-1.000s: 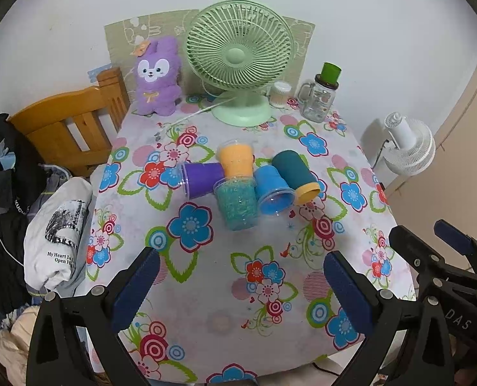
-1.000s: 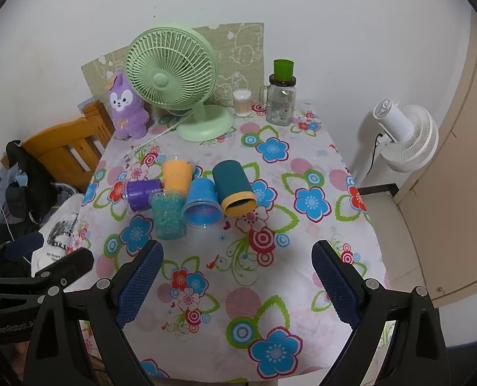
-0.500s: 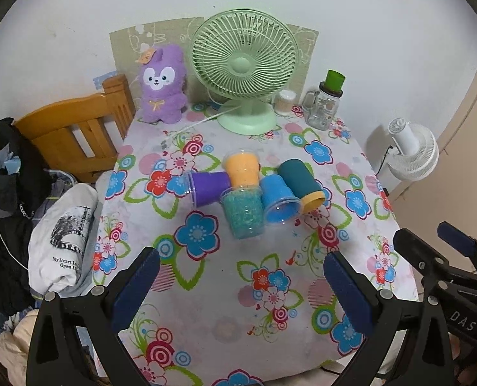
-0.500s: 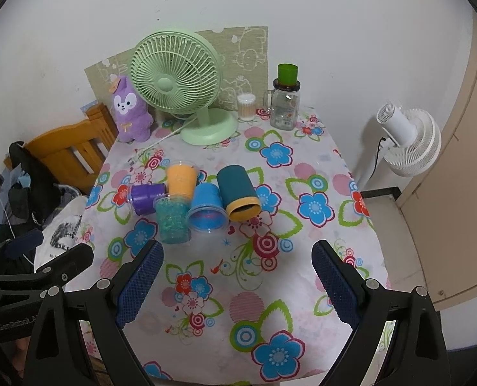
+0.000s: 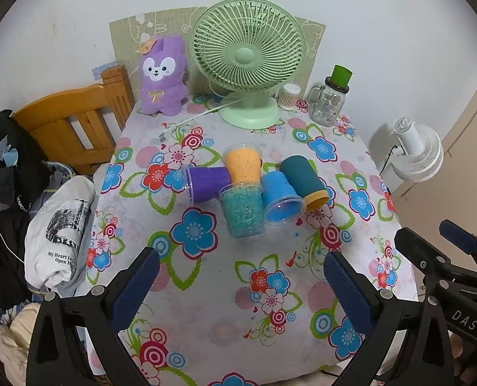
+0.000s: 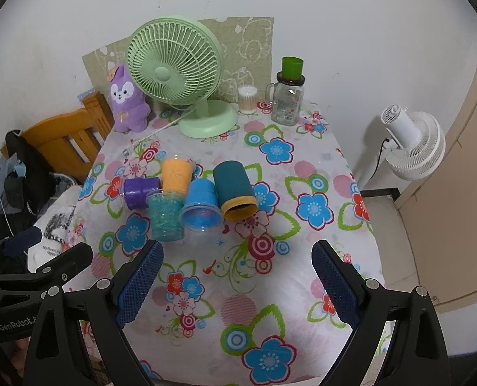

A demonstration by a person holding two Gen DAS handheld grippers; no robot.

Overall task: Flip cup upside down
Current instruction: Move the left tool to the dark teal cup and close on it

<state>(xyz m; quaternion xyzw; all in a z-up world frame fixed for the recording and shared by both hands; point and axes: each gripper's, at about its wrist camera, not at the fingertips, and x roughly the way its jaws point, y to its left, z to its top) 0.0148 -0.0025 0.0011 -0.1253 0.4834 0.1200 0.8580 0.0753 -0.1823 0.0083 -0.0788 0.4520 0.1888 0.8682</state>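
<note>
Both my left gripper [image 5: 240,281] and right gripper [image 6: 237,275] hang with jaws wide apart and holding nothing above the near end of the flowered desk [image 6: 302,257], while five cups [image 6: 187,196] lie tipped together mid-desk, before the green fan [image 6: 174,74].

Even, soft indoor light; both views look sharp. Fisheye bending grows toward the black-vignetted corners beyond the jaws.

purple cup [image 6: 141,192]: its mouth faces away, unseen in the right wrist view
chair [image 5: 68,125]: partly behind the surface [image 5: 206,276] and hanging clothes [image 5: 10,173]
surface near edge: cut off by the frame
</note>
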